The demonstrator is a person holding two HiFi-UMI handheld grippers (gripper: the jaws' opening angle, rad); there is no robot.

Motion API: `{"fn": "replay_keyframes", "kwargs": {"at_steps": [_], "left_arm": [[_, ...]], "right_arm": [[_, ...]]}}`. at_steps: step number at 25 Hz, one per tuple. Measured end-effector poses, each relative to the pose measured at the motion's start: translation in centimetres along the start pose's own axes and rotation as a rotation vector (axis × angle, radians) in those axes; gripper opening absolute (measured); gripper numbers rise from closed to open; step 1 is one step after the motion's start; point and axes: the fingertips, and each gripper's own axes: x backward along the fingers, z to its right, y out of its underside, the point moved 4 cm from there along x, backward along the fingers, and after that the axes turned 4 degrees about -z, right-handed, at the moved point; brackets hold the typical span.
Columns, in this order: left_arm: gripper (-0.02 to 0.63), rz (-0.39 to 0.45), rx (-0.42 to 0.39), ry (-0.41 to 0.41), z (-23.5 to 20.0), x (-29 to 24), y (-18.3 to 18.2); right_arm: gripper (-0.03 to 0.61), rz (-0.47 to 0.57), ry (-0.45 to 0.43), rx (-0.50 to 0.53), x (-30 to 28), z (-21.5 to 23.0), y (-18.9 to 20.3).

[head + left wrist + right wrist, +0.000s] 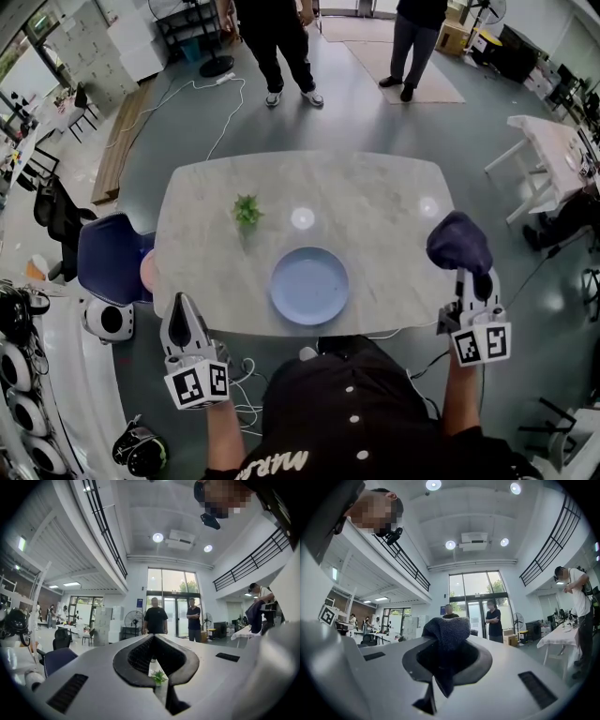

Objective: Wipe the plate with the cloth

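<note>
Tabletop (375,192) bears the plate (309,286), seemingly unwiped; right gripper (467,274) clamps the cloth (458,242); left gripper (183,307) closed, empty. Next, likely: lower cloth onto plate.

Left tongs (181,302) closed, level; right tongs (466,274) gripping cloth (457,242).

I see the plate (309,286): round, pale blue, nothing on it. It lies flat and right way up on the light table (375,202), near the table's near edge, about mid-width.

The cloth (458,242) is dark blue with a coarse, nubby weave, bunched into a lump. It is pinched between the jaws of my right gripper (464,277) and held off the surface at the table's right edge. In the right gripper view a wad of it (447,632) stands above the jaws and a narrow tail hangs below them. The cloth is well apart from the plate, off to its right.
</note>
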Motion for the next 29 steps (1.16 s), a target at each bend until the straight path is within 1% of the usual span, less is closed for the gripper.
{"fn": "replay_keyframes", "kwargs": {"at_steps": [10,29], "left_arm": [[0.015,-0.006,-0.003,0.015,0.5,-0.1,0.0],[0.015,-0.010,0.002,0.015,0.3,-0.1,0.0]], "right_arm": [[0.031,-0.018,-0.028,0.011,-0.4,-1.1,0.2],[0.031,-0.020,-0.039,0.016,-0.8,-1.7,0.1]]}}
